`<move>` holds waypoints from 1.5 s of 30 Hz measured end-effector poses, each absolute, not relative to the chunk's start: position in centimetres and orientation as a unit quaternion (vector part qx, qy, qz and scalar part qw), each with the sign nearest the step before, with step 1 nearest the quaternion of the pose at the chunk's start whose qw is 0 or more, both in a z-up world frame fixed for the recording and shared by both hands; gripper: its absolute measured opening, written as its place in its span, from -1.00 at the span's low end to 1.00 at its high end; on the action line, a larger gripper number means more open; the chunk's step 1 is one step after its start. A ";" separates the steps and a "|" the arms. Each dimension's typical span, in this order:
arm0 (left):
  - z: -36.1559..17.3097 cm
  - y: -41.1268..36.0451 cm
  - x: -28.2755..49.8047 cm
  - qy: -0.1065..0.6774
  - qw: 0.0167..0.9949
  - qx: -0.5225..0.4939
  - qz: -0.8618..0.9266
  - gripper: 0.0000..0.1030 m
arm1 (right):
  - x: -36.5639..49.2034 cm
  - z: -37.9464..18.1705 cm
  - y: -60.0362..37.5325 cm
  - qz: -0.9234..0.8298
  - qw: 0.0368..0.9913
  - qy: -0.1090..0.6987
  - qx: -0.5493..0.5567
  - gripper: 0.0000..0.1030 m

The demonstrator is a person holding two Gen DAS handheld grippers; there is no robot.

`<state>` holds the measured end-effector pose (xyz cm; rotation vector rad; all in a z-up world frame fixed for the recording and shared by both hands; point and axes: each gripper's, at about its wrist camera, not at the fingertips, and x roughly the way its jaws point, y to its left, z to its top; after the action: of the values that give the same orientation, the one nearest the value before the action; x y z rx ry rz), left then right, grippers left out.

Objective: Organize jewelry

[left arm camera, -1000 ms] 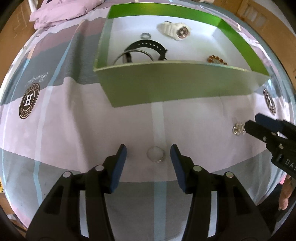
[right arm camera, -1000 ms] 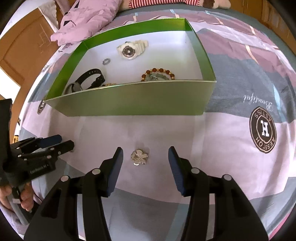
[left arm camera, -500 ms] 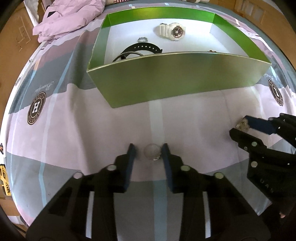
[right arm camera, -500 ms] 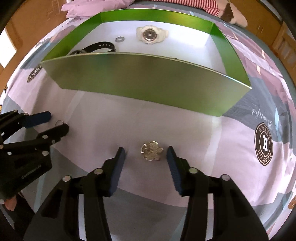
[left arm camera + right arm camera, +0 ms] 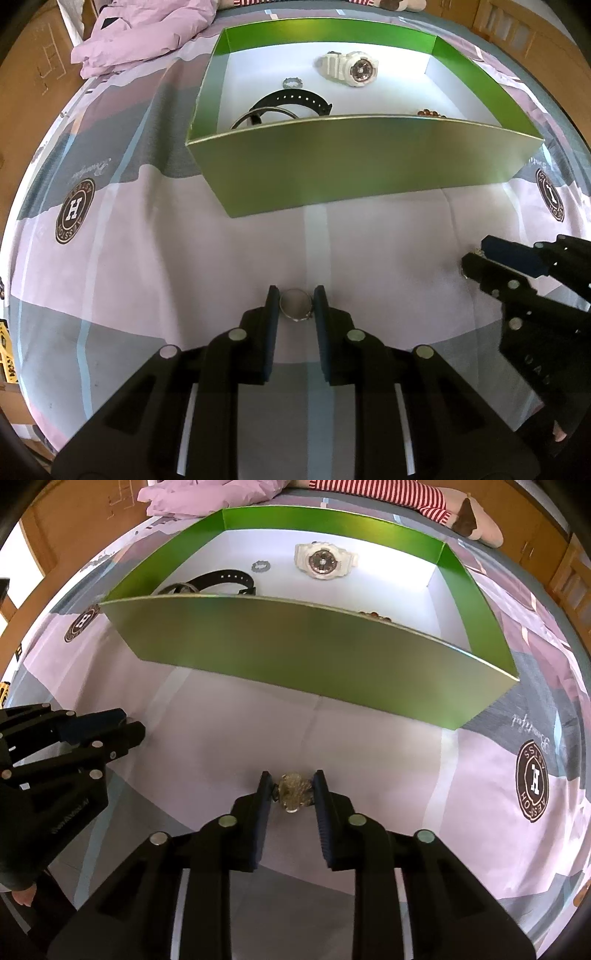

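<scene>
Jewelry pieces left on the bedsheet point(image 5: 177, 266): a plain ring point(image 5: 295, 305) and a flower-shaped brooch point(image 5: 293, 792), each sitting right between the fingertips of its own gripper, short of the green box point(image 5: 354, 162). Left gripper point(image 5: 295, 306) points steeply down at the ring; its jaws have just been closing and the pads now look to touch both sides of the band, so grasping the ring, which lies flat with its hole up. Right gripper point(image 5: 292, 792) likewise, jaws just been closing, now clamped on the brooch from both sides; whether the brooch is lifted or resting on the sheet is hard to tell under the fisheye. Box lies straight ahead of both grippers, its near wall between them and the white floor. Inside already: white watch point(image 5: 351, 68), black strap watch point(image 5: 291, 103), small toothed ring point(image 5: 292, 82), bead bracelet point(image 5: 430, 113) mostly hidden behind the near wall. Left gripper is nearer the box's left half, right gripper nearer its middle. Coming move likely needs a lift over the near wall, then forward, before letting go. Pinch on the thin ring looks slim, may slip.
</scene>
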<state>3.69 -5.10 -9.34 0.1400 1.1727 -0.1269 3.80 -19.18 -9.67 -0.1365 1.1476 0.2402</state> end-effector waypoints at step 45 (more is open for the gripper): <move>-9.1 -5.2 3.8 0.538 0.838 0.069 -0.066 -0.64 | 3.3 -9.1 -20.7 0.096 0.833 0.543 -0.040 -0.61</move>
<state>3.76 -5.19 -9.06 0.1463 1.1376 -0.1393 3.35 -20.72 -9.08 -0.0843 1.1509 0.2028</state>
